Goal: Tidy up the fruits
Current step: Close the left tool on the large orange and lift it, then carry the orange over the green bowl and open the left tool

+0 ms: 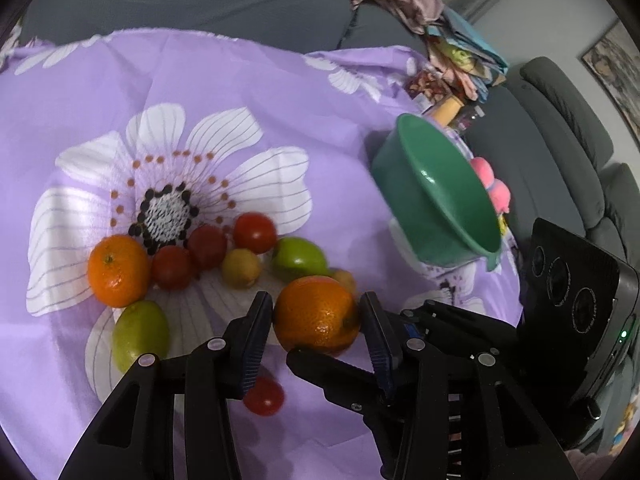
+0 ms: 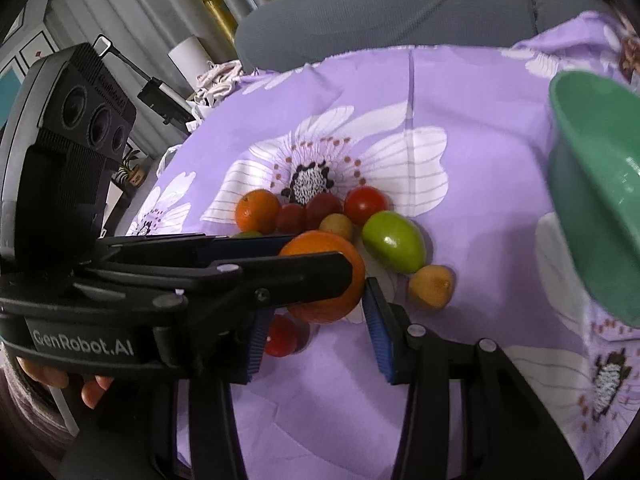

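Looking along the left gripper (image 1: 316, 320), its two black fingers with blue ribbed pads stand on either side of a large round orange (image 1: 316, 314), the left pad touching its skin and the right pad at its other flank, so the claw grips this fruit over the purple flower-print cloth (image 1: 240, 80). Far and left of it lie a smaller orange mandarin (image 1: 118, 270), three red tomatoes (image 1: 208, 246) in a row, a small yellow-green fruit (image 1: 241, 268) and a green lime-like fruit (image 1: 300, 259); another green fruit (image 1: 140, 334) sits near left, and one more red tomato (image 1: 264, 396) shows beneath the left finger. At far right a green plastic bowl (image 1: 436, 196) is tilted on its side, its opening facing right. The other gripper's black body fills the near right. From the right wrist view, the right gripper (image 2: 316, 334) has its blue pads set wide apart with nothing between them, just near the large orange, which the left gripper's black finger (image 2: 296, 276) crosses from the left. A small yellow fruit (image 2: 431, 286) lies right of the orange, beside the green fruit. The green bowl stands at the right edge.
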